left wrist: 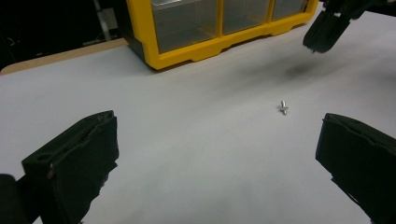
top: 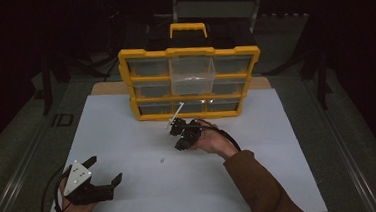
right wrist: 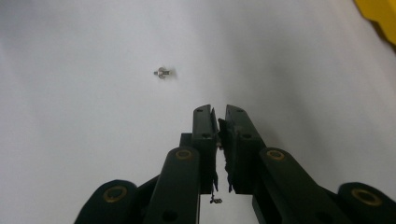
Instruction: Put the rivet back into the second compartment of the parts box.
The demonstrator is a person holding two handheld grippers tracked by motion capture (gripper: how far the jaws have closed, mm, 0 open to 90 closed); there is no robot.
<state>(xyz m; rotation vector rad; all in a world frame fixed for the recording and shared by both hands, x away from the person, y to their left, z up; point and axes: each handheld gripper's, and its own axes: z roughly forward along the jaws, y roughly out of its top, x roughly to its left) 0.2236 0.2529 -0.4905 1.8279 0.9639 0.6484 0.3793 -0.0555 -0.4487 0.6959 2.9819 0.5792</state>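
My right gripper [right wrist: 218, 116] is clenched on nothing I can make out; my left gripper [top: 103, 174] rests released. The small screw [top: 162, 160] lies between them, near the yellow organizer [top: 142, 54], not yet stored.

I see a dark room all around. The white table top [top: 127, 120] is dimly lit. At twelve o'clock, a grey frame [top: 214, 6] stands in shadow.
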